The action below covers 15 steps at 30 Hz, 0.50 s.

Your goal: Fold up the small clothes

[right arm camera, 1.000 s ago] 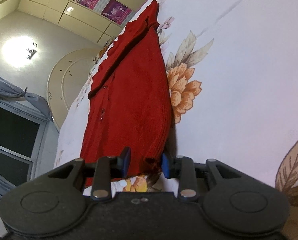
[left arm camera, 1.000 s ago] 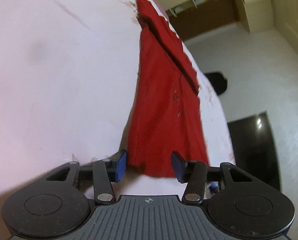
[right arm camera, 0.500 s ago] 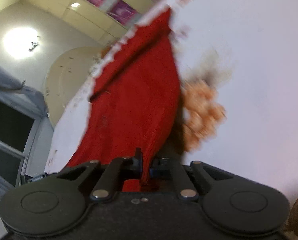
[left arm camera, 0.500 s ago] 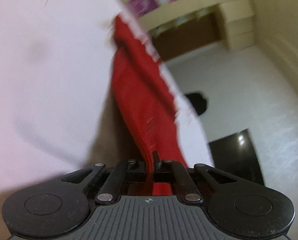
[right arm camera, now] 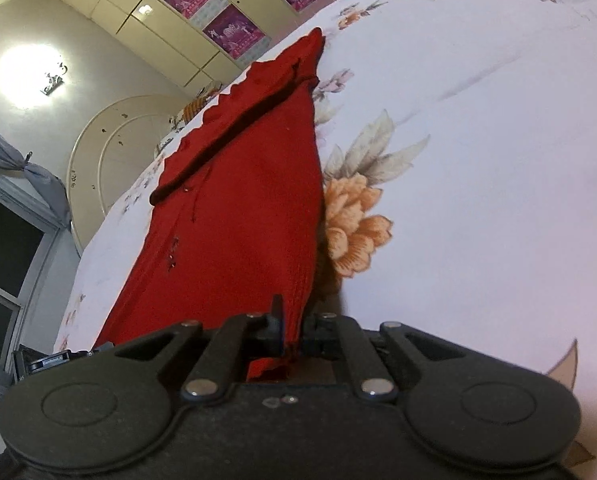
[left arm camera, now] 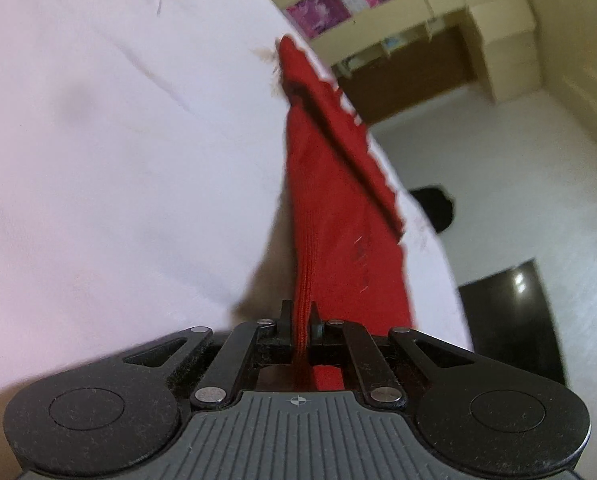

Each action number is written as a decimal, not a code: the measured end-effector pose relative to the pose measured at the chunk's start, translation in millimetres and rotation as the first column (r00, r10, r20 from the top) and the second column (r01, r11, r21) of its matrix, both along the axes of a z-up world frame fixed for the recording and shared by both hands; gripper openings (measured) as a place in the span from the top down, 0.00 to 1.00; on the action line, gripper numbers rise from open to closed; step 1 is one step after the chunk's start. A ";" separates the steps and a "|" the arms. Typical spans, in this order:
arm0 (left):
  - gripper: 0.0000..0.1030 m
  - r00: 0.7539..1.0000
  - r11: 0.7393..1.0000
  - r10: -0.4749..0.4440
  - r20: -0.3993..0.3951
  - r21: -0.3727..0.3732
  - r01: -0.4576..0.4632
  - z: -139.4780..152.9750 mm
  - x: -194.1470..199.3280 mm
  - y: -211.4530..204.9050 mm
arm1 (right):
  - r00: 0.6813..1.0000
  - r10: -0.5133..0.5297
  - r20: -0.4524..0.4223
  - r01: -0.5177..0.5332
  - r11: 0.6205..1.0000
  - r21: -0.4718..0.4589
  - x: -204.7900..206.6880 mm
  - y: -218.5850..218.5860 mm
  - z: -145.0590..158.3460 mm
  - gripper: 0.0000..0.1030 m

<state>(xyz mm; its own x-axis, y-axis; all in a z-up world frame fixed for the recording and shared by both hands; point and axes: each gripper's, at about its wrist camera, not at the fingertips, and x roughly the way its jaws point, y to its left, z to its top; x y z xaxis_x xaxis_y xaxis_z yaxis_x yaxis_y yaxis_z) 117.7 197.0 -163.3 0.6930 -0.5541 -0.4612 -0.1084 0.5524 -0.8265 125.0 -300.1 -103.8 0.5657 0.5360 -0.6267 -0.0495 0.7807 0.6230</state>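
A small red knit garment (left arm camera: 330,184) lies stretched along the edge of a white floral bedsheet (left arm camera: 118,140). My left gripper (left arm camera: 300,316) is shut on the garment's near hem, which runs up between its jaws and is lifted off the sheet. In the right wrist view the same red garment (right arm camera: 250,200) stretches away from me, a folded flap along its left side. My right gripper (right arm camera: 292,316) is shut on the other near corner of the hem, also raised above the sheet (right arm camera: 478,140).
The bed edge runs just right of the garment in the left wrist view, with grey floor (left arm camera: 498,168) and a dark object (left arm camera: 438,208) below. An orange flower print (right arm camera: 350,224) lies right of the garment. A window (right arm camera: 2,264) and wardrobe doors are beyond.
Both grippers went from open around the garment's near hem to shut on it. They have lifted that hem off the sheet, and a shadow now shows beneath it.
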 end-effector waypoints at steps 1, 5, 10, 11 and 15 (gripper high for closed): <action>0.96 1.000 1.000 0.013 0.016 -0.021 -0.012 3.1 -0.4 1.1 | 1.000 -0.002 0.015 0.002 1.000 0.006 -0.3 -0.1 4.9 0.95; 0.96 0.995 0.990 0.096 0.023 -0.103 -0.093 19.4 26.5 7.2 | 0.996 -0.016 0.087 0.013 0.999 0.037 19.2 0.0 30.4 0.95; 0.96 0.989 0.988 0.115 0.092 -0.117 -0.104 49.7 91.2 12.5 | 0.988 -0.048 0.144 0.036 0.995 0.089 76.1 -5.0 54.8 0.95; 0.96 0.987 0.990 0.109 0.114 -0.104 -0.097 59.1 110.9 12.7 | 0.986 -0.058 0.157 0.043 0.994 0.096 91.5 -5.7 60.6 0.95; 0.96 0.984 0.994 0.105 0.144 -0.045 -0.100 84.3 189.8 14.6 | 0.977 -0.099 0.191 0.079 0.991 0.110 160.4 -2.2 79.1 0.95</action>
<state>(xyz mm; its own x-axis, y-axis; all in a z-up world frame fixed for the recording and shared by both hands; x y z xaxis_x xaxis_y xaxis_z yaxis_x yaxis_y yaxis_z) 307.5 211.6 -78.9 0.8052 -0.4918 -0.3314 -0.0398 0.5127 -0.8576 285.4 -302.3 -24.7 0.7200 0.5327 -0.4446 -0.1113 0.7212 0.6838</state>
